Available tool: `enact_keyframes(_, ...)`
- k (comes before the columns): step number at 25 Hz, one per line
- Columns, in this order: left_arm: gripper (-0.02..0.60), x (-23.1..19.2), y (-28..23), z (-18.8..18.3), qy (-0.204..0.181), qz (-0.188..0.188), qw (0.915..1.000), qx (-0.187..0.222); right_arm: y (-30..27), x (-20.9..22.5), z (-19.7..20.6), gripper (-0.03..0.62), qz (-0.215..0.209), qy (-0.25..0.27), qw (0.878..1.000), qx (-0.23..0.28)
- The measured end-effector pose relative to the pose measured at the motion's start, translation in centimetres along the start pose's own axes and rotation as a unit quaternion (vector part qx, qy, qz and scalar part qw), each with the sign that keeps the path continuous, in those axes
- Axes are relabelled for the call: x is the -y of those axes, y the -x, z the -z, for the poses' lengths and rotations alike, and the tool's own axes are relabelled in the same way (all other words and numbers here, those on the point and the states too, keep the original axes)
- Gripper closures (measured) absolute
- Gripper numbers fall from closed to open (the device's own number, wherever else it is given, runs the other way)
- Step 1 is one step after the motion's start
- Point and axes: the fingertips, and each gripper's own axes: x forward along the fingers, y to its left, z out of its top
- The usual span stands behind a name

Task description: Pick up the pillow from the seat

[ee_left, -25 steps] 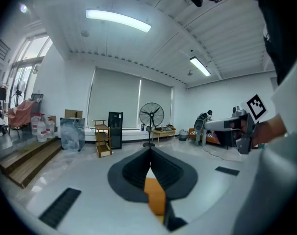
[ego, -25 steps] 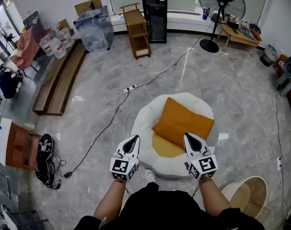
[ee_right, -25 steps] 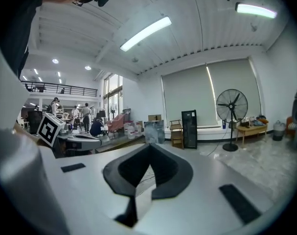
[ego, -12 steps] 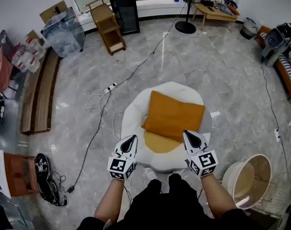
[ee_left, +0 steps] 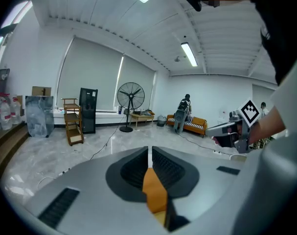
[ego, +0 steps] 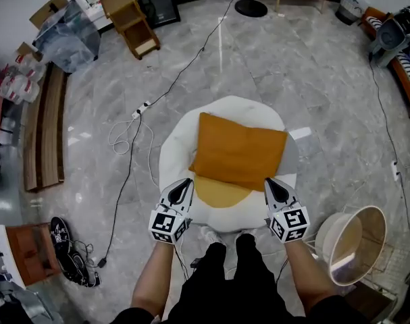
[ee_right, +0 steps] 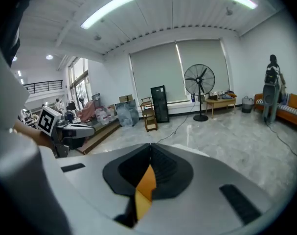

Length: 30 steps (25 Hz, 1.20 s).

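Pillow nearer — head view misses standing person.

The left gripper and the right gripper sink lower and closer to the seat, now flanking the near edge of the pillow, which looms larger than before.

Pillow lies on the seat, mid-floor. Left gripper and right gripper flank the seat's near edge. A tub stands right of the seat.
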Motion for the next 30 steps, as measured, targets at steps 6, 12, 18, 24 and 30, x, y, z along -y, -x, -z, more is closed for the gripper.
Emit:
enact_keyframes(6,0.465,-0.7,-5.5,5.1,0.014,-0.001,0.9987,-0.050,-2.8,4.4,5.7,0.440,-0.001,-0.022,0.999,-0.038)
enact_keyframes(12,0.178,-2.8,-10.0,11.0,0.037,-0.024,0.9940,-0.100,-6.0,8.9,12.3,0.231,0.009,-0.059,0.995,-0.084)
enact_keyframes(18,0.058,-5.8,-14.3,18.0,0.052,-0.030,0.9861,-0.155,-10.1,12.4,20.1,0.006,0.017,-0.127,0.984,-0.123)
enact_keyframes(24,-0.014,-8.8,-18.8,25.1,0.074,-0.033,0.9779,-0.193,-13.3,17.8,27.9,0.005,0.056,-0.180,0.970,-0.156)
enact_keyframes(30,-0.014,-11.7,-22.6,30.8,0.057,-0.033,0.9680,-0.242,-16.6,22.9,34.4,0.005,0.084,-0.217,0.956,-0.178)
